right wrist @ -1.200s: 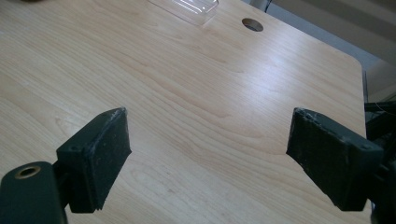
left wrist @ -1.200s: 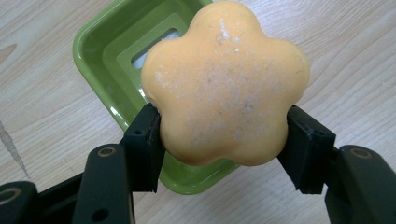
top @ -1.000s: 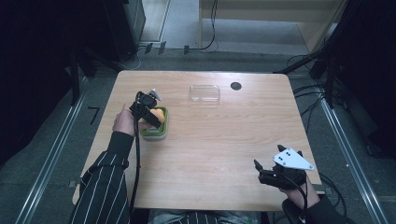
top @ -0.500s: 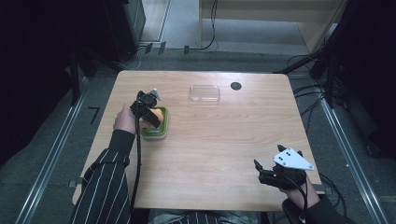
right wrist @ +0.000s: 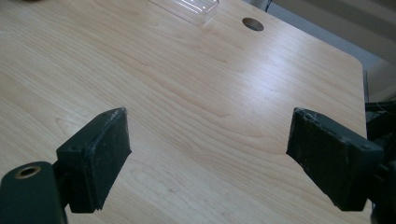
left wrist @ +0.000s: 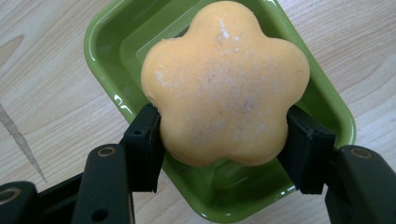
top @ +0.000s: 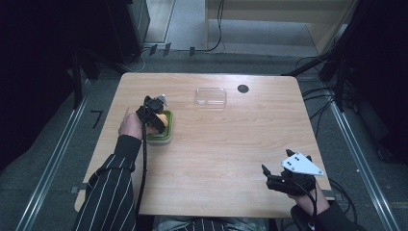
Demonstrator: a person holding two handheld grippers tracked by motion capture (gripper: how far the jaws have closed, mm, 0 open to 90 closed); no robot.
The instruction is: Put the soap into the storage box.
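- Left gripper (left wrist: 224, 135) pinches the flower-shaped orange soap (left wrist: 225, 84) over the green soap dish (left wrist: 105, 51); its rounded lobes could slip free.
- Right gripper (right wrist: 208, 156), spread wide, hangs over bare table (right wrist: 196, 93).

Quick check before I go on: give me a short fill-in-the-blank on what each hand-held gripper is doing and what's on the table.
1. The left hand-held gripper is shut on an orange soap shaped like a ____.
2. Under the soap sits a ____ coloured dish.
3. The right hand-held gripper has its jaws ____, with nothing between them.
4. The clear lid lies near the table's ____ edge, beside a dark round hole.

Missing words: flower; green; open; far
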